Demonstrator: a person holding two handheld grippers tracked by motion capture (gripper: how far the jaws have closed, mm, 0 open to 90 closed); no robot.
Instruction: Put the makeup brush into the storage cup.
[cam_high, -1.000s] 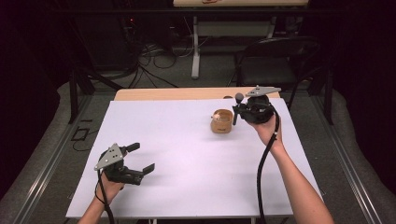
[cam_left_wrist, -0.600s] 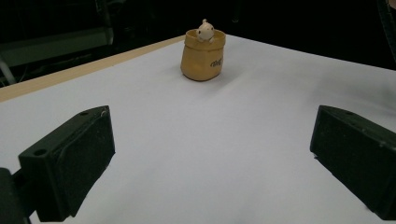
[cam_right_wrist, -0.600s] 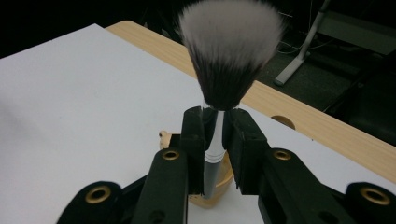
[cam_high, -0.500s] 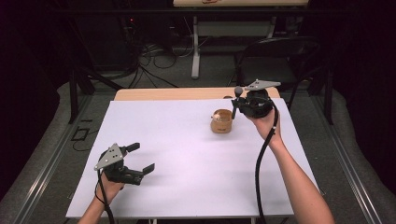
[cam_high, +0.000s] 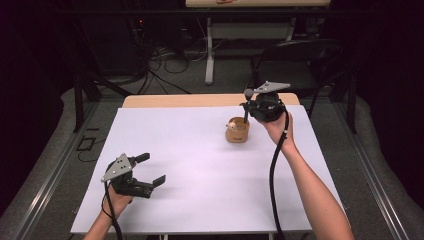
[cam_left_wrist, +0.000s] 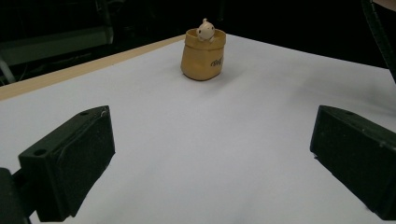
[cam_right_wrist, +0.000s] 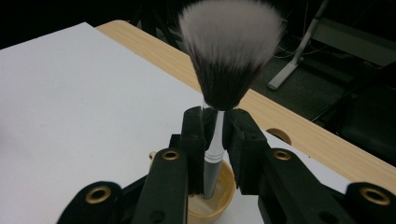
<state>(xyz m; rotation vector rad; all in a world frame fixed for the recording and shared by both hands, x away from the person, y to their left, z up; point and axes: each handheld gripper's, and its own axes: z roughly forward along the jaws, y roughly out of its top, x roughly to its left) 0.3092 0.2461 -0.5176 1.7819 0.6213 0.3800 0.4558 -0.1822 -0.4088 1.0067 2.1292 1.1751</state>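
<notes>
Dark room behind, cables (cam_high: 165, 60) on the floor and a chair (cam_high: 300, 55) past the far edge; white surface (cam_high: 200, 160) in front, with a wooden strip (cam_high: 190, 100) along its far side. Right tongs (cam_high: 248, 106) at the far right of the surface, clamped on the silver handle of a makeup brush (cam_right_wrist: 229, 51), bristles up, white at the tips and dark at the base. Brush upright, its lower end down inside the small tan pot (cam_high: 237, 131) directly below the tongs; pot rim (cam_right_wrist: 224, 186) seen just under the jaws in the right gripper view. Small pale figure (cam_left_wrist: 205, 31) peeking over the rim of that pot on the side facing the left tongs. Left tongs (cam_high: 152, 170) low over the near left corner, jaws spread wide with nothing between them, well apart from the pot and aimed toward it. Black cable (cam_high: 274, 170) trailing down along the right forearm.
</notes>
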